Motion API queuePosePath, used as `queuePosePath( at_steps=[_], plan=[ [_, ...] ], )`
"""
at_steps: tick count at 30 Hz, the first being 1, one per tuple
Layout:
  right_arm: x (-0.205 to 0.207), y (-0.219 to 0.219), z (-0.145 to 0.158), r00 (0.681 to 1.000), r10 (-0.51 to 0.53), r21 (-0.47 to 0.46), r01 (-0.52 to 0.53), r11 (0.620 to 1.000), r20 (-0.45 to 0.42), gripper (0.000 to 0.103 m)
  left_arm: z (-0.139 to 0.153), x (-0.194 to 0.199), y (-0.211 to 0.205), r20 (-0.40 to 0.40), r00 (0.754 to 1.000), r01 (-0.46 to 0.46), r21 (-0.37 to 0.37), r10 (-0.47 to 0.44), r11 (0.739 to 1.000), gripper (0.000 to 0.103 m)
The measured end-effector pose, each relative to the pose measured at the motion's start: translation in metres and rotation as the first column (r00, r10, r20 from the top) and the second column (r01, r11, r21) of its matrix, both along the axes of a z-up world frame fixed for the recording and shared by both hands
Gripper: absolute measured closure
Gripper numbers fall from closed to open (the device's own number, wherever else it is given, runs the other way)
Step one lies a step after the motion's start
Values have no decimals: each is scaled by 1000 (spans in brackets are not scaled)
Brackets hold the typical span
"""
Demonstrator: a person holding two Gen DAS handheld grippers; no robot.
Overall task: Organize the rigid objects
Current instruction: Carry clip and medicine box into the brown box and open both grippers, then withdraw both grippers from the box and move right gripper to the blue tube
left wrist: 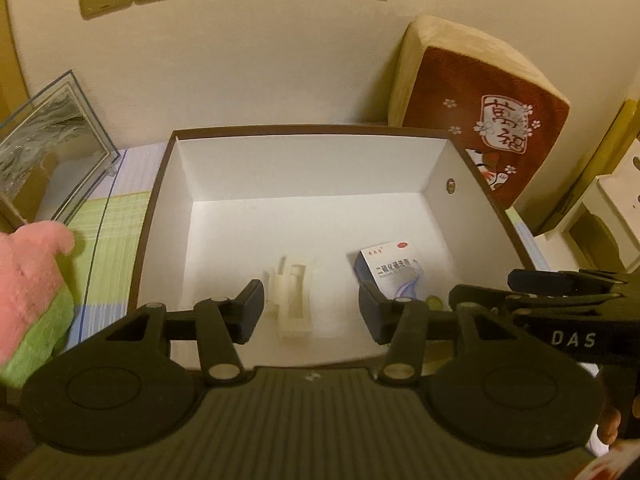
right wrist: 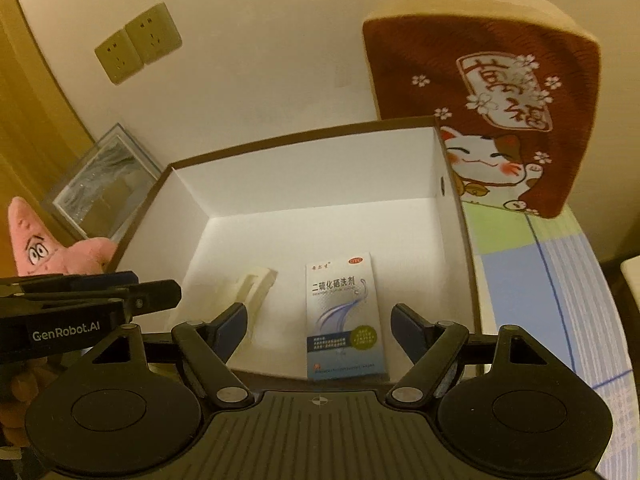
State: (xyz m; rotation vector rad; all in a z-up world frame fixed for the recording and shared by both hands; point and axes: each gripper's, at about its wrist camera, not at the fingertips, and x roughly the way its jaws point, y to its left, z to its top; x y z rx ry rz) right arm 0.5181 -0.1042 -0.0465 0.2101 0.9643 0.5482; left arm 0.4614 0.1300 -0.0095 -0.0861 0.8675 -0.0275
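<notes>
An open white-lined box with a brown rim (left wrist: 160, 184) (right wrist: 460, 208) stands by the wall. On its floor lie a cream plastic part (left wrist: 292, 300) (right wrist: 256, 288) and a blue-and-white medicine carton (left wrist: 394, 276) (right wrist: 344, 312). My left gripper (left wrist: 312, 312) is open and empty over the box's near edge, its fingers on either side of the cream part, above it. My right gripper (right wrist: 318, 328) is open and empty, its fingers on either side of the carton's lower half, above it. Each gripper shows at the edge of the other's view.
A pink and green starfish plush (left wrist: 32, 292) (right wrist: 44, 244) lies left of the box. A clear case (left wrist: 48, 148) (right wrist: 104, 184) stands at the back left. A red lucky-cat cushion (left wrist: 480, 120) (right wrist: 492, 112) leans on the wall at the back right. A checked cloth (right wrist: 540, 264) covers the table.
</notes>
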Motion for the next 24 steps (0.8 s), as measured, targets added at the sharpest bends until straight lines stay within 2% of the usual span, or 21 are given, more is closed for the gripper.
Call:
queuePosePath(
  at_steps=[13,24],
  plan=[
    [-65,-25,34,998,-25,16,24,1000,58,24,17,-75,13,42,999,-17,-25,18,1000,54],
    [-112,-51,39,998,-25,73,21,997,54,24,23,-140,9,46,997,-62,-46,64,997,54]
  ],
)
